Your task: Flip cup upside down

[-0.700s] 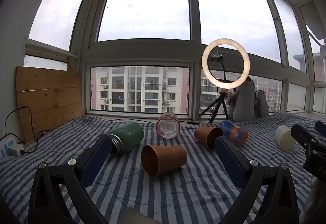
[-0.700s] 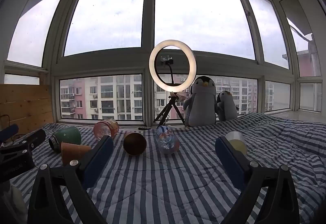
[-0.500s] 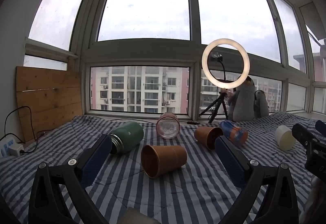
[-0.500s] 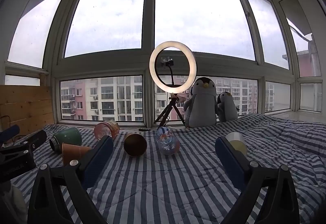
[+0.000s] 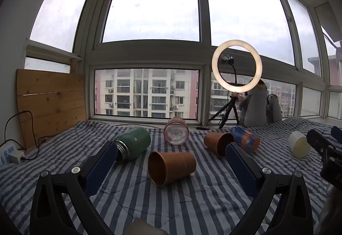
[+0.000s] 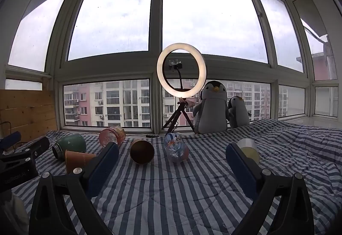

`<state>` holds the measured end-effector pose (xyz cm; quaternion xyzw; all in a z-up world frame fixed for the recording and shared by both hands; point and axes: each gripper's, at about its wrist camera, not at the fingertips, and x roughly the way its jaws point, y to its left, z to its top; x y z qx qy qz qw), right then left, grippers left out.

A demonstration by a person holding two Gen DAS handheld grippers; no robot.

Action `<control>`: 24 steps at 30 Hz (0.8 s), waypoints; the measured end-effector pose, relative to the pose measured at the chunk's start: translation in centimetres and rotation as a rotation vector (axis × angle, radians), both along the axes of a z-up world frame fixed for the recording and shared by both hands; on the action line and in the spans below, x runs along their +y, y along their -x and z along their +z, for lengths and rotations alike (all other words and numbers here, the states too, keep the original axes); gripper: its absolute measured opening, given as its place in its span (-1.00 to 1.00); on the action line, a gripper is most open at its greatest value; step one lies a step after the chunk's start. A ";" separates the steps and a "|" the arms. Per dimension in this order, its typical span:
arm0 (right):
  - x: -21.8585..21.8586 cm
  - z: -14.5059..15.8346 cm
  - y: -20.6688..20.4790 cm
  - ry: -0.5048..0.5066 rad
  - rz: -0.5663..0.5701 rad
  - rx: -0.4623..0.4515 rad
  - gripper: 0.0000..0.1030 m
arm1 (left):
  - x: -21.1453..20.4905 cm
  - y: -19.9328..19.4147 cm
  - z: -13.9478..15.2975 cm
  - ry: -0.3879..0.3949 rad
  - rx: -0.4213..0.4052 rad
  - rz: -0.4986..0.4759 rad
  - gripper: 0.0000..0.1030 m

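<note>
My left gripper (image 5: 171, 162) was wide open and held nothing. My right gripper (image 6: 172, 162) was open and empty too. The brown cup (image 5: 171, 167) lay on its side on the striped blanket (image 5: 192, 203), right between my left fingers, its mouth facing me. It looked like paper, so I guessed it was light and easy to squash. I thought it best to hold it softly around the middle.
</note>
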<state>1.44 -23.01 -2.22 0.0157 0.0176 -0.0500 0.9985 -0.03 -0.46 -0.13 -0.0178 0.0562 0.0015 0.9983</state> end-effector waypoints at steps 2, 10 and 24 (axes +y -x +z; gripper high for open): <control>0.0 0.0 0.0 0.000 0.000 0.001 0.92 | 0.0 0.0 0.0 0.000 0.001 0.000 0.99; -0.1 0.0 0.0 -0.001 0.000 0.001 0.92 | 0.0 0.0 0.0 0.000 0.002 0.000 0.99; 0.0 0.0 0.1 -0.001 0.001 0.002 0.92 | 0.0 -0.1 0.0 0.001 0.003 0.000 0.99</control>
